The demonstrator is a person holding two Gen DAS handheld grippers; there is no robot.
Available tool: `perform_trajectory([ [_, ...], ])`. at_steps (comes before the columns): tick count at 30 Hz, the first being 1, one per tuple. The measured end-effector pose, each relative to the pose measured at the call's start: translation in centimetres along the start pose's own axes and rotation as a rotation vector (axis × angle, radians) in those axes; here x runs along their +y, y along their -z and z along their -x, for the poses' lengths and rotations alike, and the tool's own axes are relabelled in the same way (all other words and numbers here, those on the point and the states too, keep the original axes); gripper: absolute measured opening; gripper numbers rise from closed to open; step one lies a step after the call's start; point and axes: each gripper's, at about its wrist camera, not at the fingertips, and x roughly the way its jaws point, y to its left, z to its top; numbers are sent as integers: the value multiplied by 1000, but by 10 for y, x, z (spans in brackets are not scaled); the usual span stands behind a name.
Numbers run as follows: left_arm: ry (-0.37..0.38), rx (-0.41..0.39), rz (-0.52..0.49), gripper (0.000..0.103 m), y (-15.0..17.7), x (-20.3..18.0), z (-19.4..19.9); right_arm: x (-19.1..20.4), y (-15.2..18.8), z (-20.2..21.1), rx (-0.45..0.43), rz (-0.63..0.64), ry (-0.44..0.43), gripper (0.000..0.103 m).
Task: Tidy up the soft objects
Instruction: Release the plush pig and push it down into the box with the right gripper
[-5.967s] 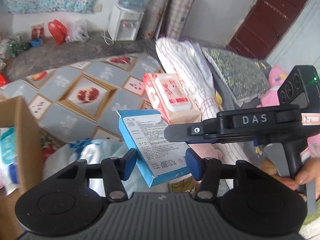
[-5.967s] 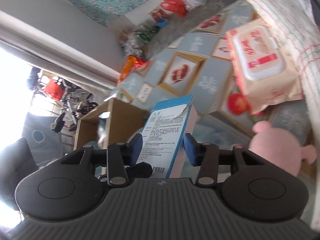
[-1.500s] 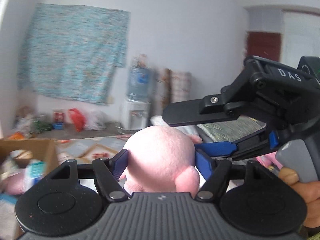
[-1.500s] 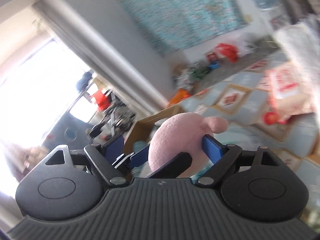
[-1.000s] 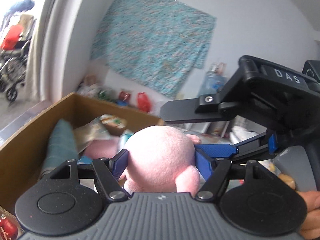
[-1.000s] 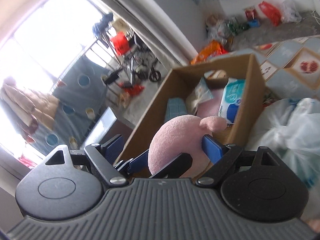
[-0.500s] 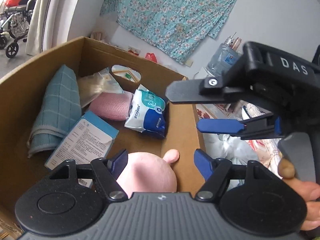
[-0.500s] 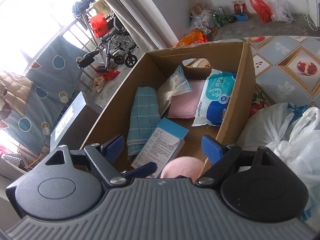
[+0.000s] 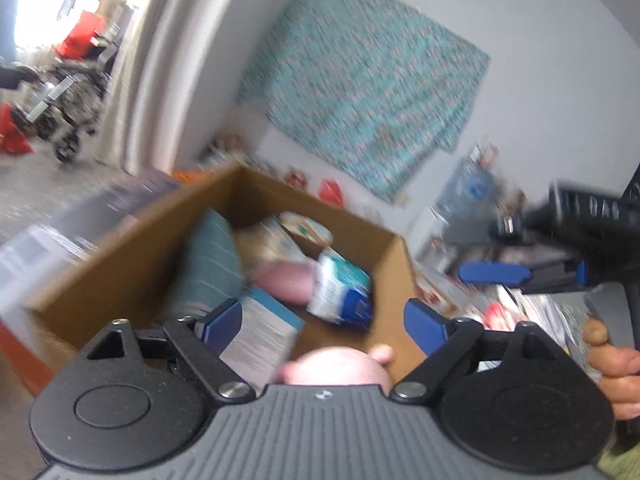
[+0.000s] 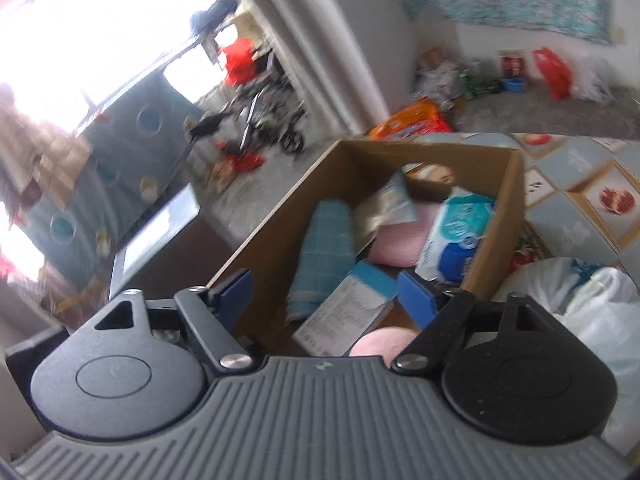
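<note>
Moved: pink plush (image 9: 340, 366) dropped from both grippers into cardboard box (image 9: 120, 264).
Left gripper (image 9: 322, 320): opening, empty.
Right gripper (image 10: 326, 290): closing, empty.
Box: towel (image 10: 326, 252), wipes (image 10: 456, 236).

Daylight blows out the window (image 10: 100, 32) at upper left; both fisheye views are motion-blurred, bending at the edges

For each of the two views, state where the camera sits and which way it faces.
Left wrist: sits on the left gripper, facing forward and down into the cardboard box; the right gripper and the hand holding it show at right.
Right wrist: sits on the right gripper, facing down into the cardboard box with a bright window beyond; only its own fingers show.
Shared: the box, teal towel, wipes pack and pink plush, which neither gripper holds.
</note>
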Motion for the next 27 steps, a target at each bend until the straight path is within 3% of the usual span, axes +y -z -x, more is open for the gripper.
perform_trajectory([
  [5,-97,-115,18,95,-6,33,46,34,1,-38,280,130,-54,67],
  [11,-170,-169,103,95,-10,75,73,51,22,-118,661,92,-66,67],
  [12,-178,-167,115,95,-10,81,75,50,24,-128,697,80,-56,74],
  [15,-198,-163,146,95,-10,95,76,37,26,-152,785,-7,-55,87],
  [21,-207,-149,196,95,-10,115,73,18,6,-162,771,-125,-16,87],
  [27,-209,-148,204,95,-8,119,70,21,19,-182,879,-122,23,88],
])
